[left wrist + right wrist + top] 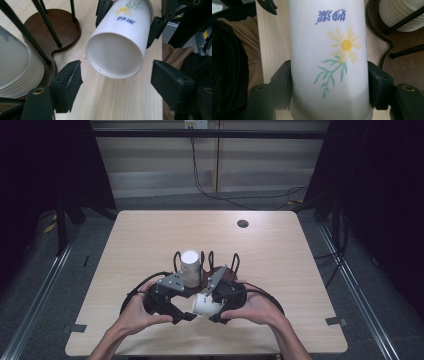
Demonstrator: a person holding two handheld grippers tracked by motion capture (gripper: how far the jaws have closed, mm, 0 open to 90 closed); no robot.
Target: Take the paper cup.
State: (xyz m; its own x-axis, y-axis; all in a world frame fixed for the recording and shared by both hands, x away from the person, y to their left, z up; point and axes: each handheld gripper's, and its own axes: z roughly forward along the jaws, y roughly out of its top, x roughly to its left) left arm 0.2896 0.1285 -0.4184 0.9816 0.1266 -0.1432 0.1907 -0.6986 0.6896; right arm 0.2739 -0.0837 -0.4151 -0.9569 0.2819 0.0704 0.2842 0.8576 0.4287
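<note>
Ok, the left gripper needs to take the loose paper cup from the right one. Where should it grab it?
Grip the paper cup near its closed base, which points at the left gripper. The right gripper clamps it farther up, toward the rim, so the narrow end is free. Come straight along the cup's axis with the open jaws either side of the base, then close lightly, since thin paper walls would probably crush.

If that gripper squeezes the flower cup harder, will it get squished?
Probably. The paper cup looks thin-walled and empty, so it is likely light and easy to dent where the right gripper clamps its sides. Lying sideways, its round body would likely roll if set on the table.
</note>
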